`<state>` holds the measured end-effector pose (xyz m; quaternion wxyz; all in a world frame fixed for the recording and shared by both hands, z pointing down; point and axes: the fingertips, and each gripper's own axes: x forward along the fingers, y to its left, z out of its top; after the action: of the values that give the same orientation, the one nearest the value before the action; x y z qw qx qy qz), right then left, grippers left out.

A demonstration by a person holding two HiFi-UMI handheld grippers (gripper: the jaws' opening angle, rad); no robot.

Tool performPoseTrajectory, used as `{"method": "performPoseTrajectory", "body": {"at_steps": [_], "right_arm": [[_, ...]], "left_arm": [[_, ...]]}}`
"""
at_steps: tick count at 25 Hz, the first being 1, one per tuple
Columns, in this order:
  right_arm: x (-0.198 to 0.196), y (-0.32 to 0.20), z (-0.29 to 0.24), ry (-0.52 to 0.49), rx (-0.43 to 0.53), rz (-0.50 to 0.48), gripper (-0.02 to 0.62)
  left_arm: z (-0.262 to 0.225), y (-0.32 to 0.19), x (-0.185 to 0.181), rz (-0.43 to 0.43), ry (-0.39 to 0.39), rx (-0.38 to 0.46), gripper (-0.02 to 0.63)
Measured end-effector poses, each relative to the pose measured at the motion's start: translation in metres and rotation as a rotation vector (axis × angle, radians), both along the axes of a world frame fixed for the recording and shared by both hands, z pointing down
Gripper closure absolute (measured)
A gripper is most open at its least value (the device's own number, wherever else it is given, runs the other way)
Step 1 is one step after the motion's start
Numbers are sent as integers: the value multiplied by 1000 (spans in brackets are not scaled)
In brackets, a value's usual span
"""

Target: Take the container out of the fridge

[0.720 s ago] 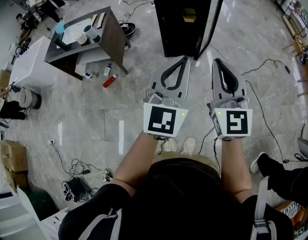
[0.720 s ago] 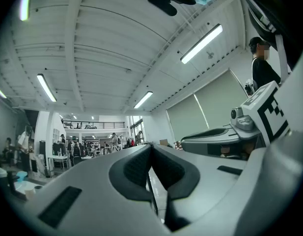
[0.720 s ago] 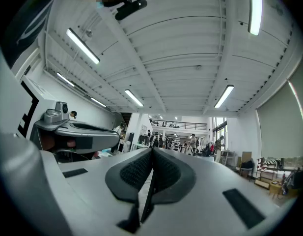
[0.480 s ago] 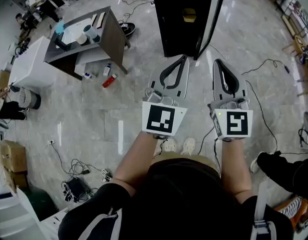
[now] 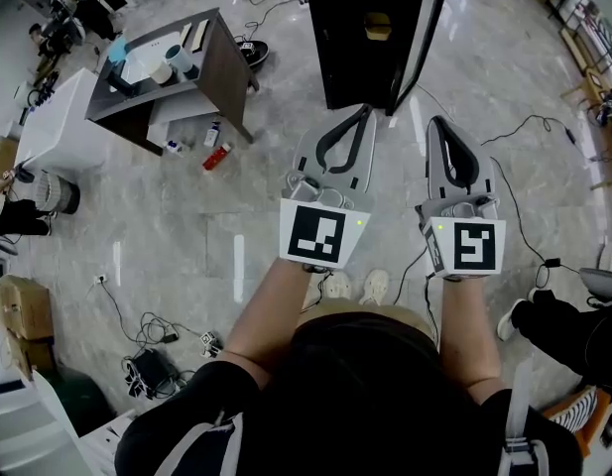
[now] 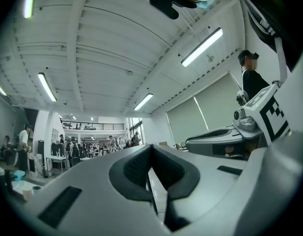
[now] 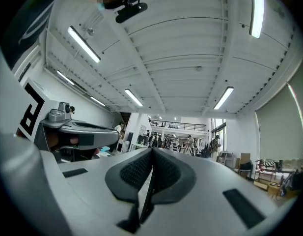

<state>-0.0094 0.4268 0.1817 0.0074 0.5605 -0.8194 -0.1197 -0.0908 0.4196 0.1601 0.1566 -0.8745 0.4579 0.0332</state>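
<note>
In the head view the person holds both grippers side by side at the middle of the frame, pointing up the picture toward a black fridge [image 5: 350, 38] at the top centre. The left gripper [image 5: 363, 113] has its jaws pressed together with nothing between them. Its own view shows the two dark pads meeting along a thin seam. The right gripper [image 5: 436, 123] is likewise closed and empty, its pads touching edge to edge in its own view. Both jaw tips sit just below the fridge's lower edge and are not touching it. The fridge door [image 5: 431, 8] stands open at the right side of the cabinet. Inside the dark interior, near the top of the frame, sits a small yellowish container [image 5: 377, 25], well apart from both grippers. At the upper left is a brown table [image 5: 226, 72] with cups and other small items on top. A red bottle [image 5: 216, 157] lies on the grey marble floor [image 5: 186, 236] just below it. The person's shoes [image 5: 336, 287] show between the forearms. Cardboard boxes [image 5: 28, 310] sit at the left edge, and cables [image 5: 152, 337] trail across the lower left. Both gripper views tilt upward at a white ribbed ceiling [image 6: 117, 43] with long light strips [image 6: 202, 46], each catching the other gripper at its side.
</note>
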Motion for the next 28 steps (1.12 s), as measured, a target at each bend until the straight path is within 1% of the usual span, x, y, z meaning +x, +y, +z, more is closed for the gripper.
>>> {"method": "performPoseTrajectory", "body": {"at_steps": [4, 9, 11, 16, 21, 25, 28], "right_arm": [[-6, 2, 0, -5, 4, -1, 560], [-19, 7, -6, 12, 16, -12, 560], [-23, 10, -8, 4, 16, -16, 560], [-39, 20, -10, -2, 18, -19, 560], [-54, 30, -6, -25, 10, -18, 560], [-64, 32, -4, -36, 4, -16, 560], [-70, 31, -5, -32, 11, -20, 559]], "left_arm": [[-1, 3, -6, 2, -20, 9, 583], [-7, 3, -19, 4, 38, 3, 583], [-10, 6, -26, -2, 44, 6, 583], [-9, 16, -41, 0, 5, 24, 583], [-7, 25, -57, -5, -8, 19, 583], [-9, 29, -67, -2, -32, 38, 583], [-9, 29, -75, -4, -11, 36, 583]]}}
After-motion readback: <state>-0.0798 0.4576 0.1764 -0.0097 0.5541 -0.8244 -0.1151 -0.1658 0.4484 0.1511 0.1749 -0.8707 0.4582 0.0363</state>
